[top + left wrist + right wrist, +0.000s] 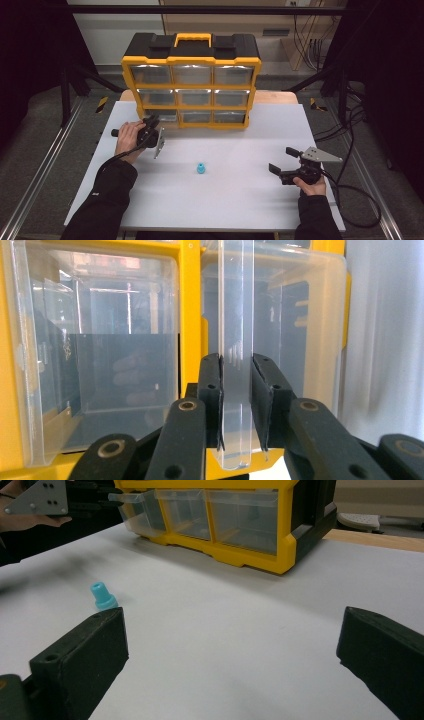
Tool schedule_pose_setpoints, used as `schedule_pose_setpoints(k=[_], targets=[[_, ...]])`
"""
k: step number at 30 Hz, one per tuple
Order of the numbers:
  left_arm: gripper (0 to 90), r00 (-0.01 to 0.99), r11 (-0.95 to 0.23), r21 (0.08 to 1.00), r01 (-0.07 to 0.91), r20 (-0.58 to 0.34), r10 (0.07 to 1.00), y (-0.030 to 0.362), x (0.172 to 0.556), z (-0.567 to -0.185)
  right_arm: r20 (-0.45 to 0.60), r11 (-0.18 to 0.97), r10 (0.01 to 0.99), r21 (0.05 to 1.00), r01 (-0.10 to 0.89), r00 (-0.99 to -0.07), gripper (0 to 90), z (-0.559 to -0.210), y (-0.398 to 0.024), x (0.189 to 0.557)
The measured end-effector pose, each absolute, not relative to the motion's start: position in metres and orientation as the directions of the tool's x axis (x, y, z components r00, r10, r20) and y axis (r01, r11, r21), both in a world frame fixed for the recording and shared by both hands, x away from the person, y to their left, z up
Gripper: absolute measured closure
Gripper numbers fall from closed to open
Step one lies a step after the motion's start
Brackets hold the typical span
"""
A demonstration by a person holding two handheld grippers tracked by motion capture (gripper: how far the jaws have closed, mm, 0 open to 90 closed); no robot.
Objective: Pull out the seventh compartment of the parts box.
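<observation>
Black jaws of the left gripper (235,405) are pinched on the clear plastic pull tab (234,390) of the bottom-left drawer (162,116) in the yellow-and-black organizer (191,80); in the left gripper view the tab stands upright between the two pads, both pressing on it. In the right gripper view that drawer (140,512) juts slightly out from the row beside it. The left hand (129,140) wraps the gripper's body at about ten o'clock from the table's middle, forearm in a dark sleeve running back toward seven o'clock, the gripper (151,122) pointing at the cabinet front. A small blue cap-shaped piece (200,168) stands near the centre of the white tabletop (240,200), well apart from both grippers. The right gripper (284,160) hovers at about four o'clock, its jaws spread wide with nothing between them, held level by the right hand (311,185) and aimed toward the blue piece (102,596); a cable trails off the table's right edge. Wooden board shows behind the white sheet, with dark frame posts, grey floor and loose cables around.
</observation>
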State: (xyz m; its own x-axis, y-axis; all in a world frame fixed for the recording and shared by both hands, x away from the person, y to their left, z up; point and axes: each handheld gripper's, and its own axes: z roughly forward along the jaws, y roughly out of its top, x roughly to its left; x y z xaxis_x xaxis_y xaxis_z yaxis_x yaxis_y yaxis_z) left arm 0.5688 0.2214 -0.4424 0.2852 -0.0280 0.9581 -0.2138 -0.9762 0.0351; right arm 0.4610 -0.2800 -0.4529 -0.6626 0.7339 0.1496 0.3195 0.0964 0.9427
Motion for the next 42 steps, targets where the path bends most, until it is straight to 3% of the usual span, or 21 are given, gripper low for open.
schedule_pose_setpoints(k=[42], targets=[[75.7, 0.281, -0.978, 0.027, -0.206, 0.959, -0.032, 0.222, 0.553, -0.443, 0.152, 0.100, 0.735, 0.940, 0.327, -0.661, 0.7, -0.453, -0.279, 0.461]])
